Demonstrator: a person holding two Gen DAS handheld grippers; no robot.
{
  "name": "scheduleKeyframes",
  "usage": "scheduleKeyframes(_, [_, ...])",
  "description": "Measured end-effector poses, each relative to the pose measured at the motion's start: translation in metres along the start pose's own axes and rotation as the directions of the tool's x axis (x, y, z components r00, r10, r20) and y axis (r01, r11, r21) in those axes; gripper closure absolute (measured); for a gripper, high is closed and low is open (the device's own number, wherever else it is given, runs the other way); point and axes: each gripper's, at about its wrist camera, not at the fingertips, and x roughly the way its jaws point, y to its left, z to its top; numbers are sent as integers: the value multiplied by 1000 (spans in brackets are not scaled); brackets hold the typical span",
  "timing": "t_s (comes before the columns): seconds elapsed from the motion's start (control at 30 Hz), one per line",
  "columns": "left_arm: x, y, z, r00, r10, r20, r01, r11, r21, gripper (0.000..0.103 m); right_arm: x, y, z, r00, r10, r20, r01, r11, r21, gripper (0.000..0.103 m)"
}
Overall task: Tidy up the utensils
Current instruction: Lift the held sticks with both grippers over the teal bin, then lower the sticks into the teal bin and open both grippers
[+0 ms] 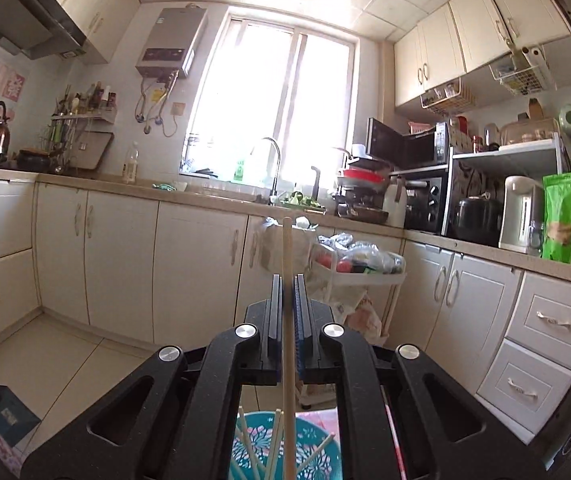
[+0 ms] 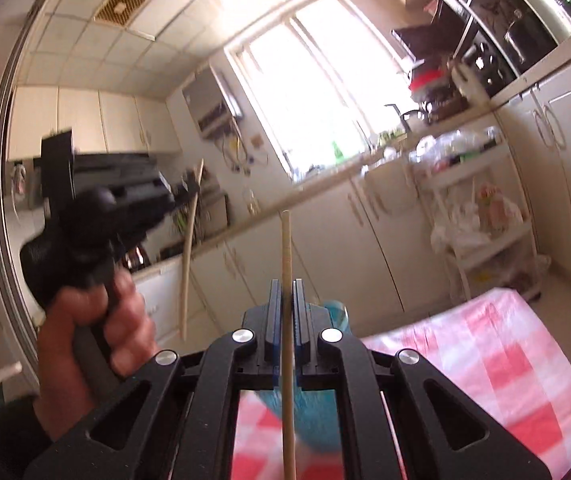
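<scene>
I am holding one chopstick point(image 1: 287, 280) clamped in my left tool point(image 1: 288, 292) and another chopstick point(image 2: 286, 272) in my right tool point(image 2: 286, 296), above the teal bowl point(image 1: 317, 440). Several chopsticks are lying in that bowl, waiting for sorting.

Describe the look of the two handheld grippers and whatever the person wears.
Both grippers, left and right, are matte black linkage frames with round silver pivot bolts and blue ribbed finger pads. The left gripper has a black pistol-style handle. The person's left hand emerges from a dark sleeve.
</scene>
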Motion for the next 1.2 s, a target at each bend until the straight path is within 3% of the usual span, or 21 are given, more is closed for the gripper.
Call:
scheduleKeyframes(0.3, [15, 13, -18, 1000, -4, -28, 3, 999, -33, 98, 48, 4, 37, 987, 19, 159, -27, 999, 45, 97])
scheduleKeyframes(0.53, [20, 24, -18, 1000, 4, -9, -5, 997, -74, 98, 88, 6, 41, 981, 25, 191, -35, 998, 48, 97])
scheduleKeyframes(0.8, [27, 22, -18, 1000, 2, -1, -2, 998, -66, 98, 112, -5, -10, 999, 3, 40, -3, 1000, 2, 97])
scheduleKeyframes(0.93, [33, 24, -32, 999, 17, -42, -20, 998, -61, 98, 100, -10, -26, 1000, -10, -15, 9, 1000, -29, 96])
scheduleKeyframes(1.2, [36, 29, -70, 986, 66, -156, -73, 997, -37, 98, 54, -19, -37, 995, -33, -99, 25, 996, -87, 83])
